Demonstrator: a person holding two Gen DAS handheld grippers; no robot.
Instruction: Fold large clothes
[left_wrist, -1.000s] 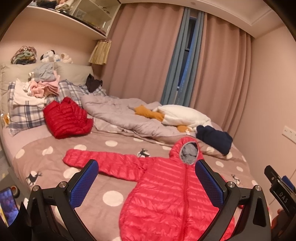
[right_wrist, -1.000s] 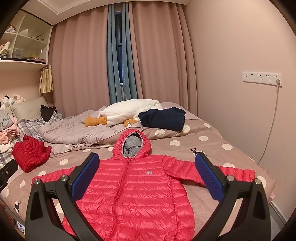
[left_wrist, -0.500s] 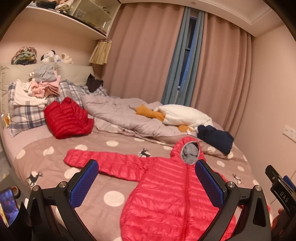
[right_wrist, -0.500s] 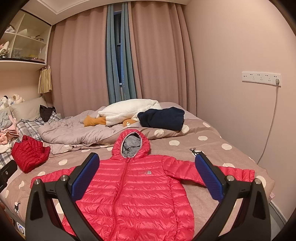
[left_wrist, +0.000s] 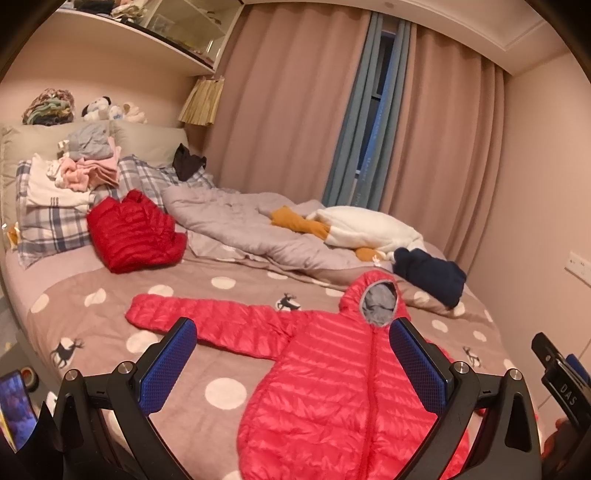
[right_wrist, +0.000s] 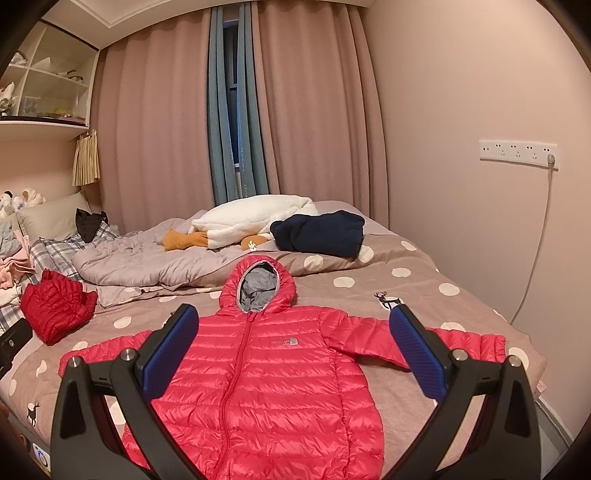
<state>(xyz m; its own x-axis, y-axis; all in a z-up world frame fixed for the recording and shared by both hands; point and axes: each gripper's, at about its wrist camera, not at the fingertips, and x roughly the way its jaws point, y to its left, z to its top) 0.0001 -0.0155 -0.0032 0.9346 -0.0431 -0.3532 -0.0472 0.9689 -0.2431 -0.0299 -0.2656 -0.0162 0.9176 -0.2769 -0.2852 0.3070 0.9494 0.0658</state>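
Our left gripper (left_wrist: 291, 360) has its blue-padded fingers (left_wrist: 168, 365) spread wide with nothing between them, and our right gripper (right_wrist: 293, 345) is spread just as wide and empty. Both hover above the near edge of the bed, clear of the cloth.

Framed between and just beyond both pairs of fingers lies the bright red quilted down jacket with a grey-lined hood (right_wrist: 266, 376), flat on the taupe bedspread with white polka dots and small deer (right_wrist: 406, 295), zip side up and closed. Its long axis runs from the hem nearest us to the hood, which points away toward the crumpled grey quilt (right_wrist: 155, 262); the sleeves stretch out to either side, one past each gripper.

We judge folding has not begun: this is the approach. Next we should probably lower each gripper to a sleeve (left_wrist: 192, 319) and bring it across the chest.
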